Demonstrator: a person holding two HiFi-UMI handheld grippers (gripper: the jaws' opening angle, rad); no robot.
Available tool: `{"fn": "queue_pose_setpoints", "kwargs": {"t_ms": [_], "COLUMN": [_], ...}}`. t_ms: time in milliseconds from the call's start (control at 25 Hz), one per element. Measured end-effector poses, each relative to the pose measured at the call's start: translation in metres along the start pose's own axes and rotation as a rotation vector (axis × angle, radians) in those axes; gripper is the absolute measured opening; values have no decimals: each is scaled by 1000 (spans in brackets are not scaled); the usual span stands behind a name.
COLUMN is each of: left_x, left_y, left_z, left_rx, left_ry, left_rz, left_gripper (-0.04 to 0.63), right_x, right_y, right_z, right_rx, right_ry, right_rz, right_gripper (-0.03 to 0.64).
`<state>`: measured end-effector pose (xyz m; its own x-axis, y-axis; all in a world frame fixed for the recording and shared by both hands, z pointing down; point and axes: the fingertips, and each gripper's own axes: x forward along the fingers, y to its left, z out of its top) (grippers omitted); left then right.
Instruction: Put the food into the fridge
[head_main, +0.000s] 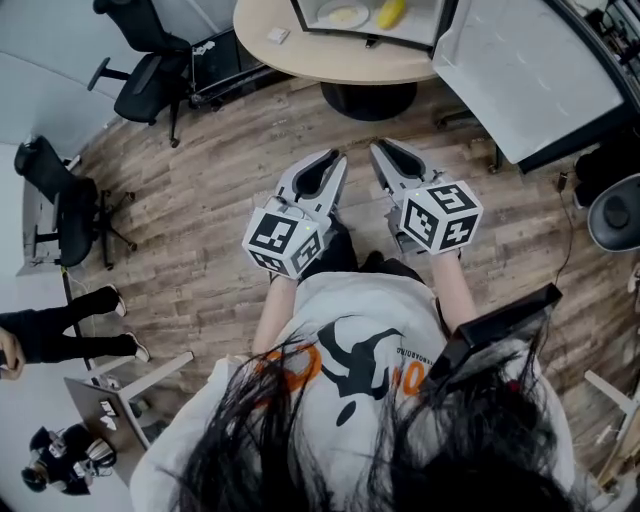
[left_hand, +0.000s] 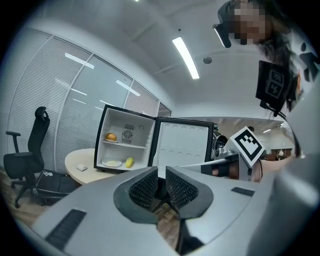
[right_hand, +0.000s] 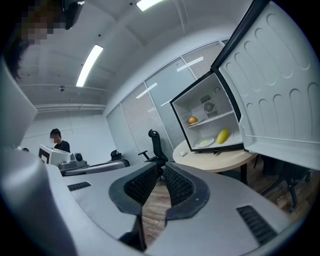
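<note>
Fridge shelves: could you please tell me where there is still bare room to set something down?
The upper shelf is free right of the orange. The bottom is crowded by a plate and yellow fruit. The table is mostly bare left of the fridge.

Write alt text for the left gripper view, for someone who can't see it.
The left gripper, jaws shut and empty, points at a small fridge standing open on a round table. An orange fruit sits on its upper shelf, a plate and a yellow fruit below; its door hangs open to the right.
</note>
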<state>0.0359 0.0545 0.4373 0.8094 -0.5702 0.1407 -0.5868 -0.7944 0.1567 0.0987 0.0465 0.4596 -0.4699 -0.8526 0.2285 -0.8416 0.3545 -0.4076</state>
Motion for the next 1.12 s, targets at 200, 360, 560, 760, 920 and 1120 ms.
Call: {"fn": "queue_pose_setpoints", "kwargs": {"t_ms": [200, 360, 560, 760, 920, 1120], "left_x": [-17, -29, -42, -48, -52, -54], "left_y": [-2, -3, -3, -1, 1, 8], "left_z": [0, -2, -6, -7, -4, -2], "left_rx": [8, 10, 0, -4, -1, 2], "left_ry": [-19, -31, -42, -53, -61, -62], "left_rz": [7, 14, 26, 28, 32, 39], "left_gripper": [52, 51, 51, 52, 51, 51], "right_x": [-4, -7, -11, -10, -7, 1], "right_y": [15, 24, 34, 37, 41, 44], "right_z": [-3, -7, -14, -20, -17, -17], "right_rx": [-10, -13, -30, -34, -41, -37], "right_ry": [-6, -7, 5, 18, 15, 18], "right_rz": [8, 11, 6, 4, 6, 14], "right_gripper": [58, 58, 51, 51, 51, 51]}}
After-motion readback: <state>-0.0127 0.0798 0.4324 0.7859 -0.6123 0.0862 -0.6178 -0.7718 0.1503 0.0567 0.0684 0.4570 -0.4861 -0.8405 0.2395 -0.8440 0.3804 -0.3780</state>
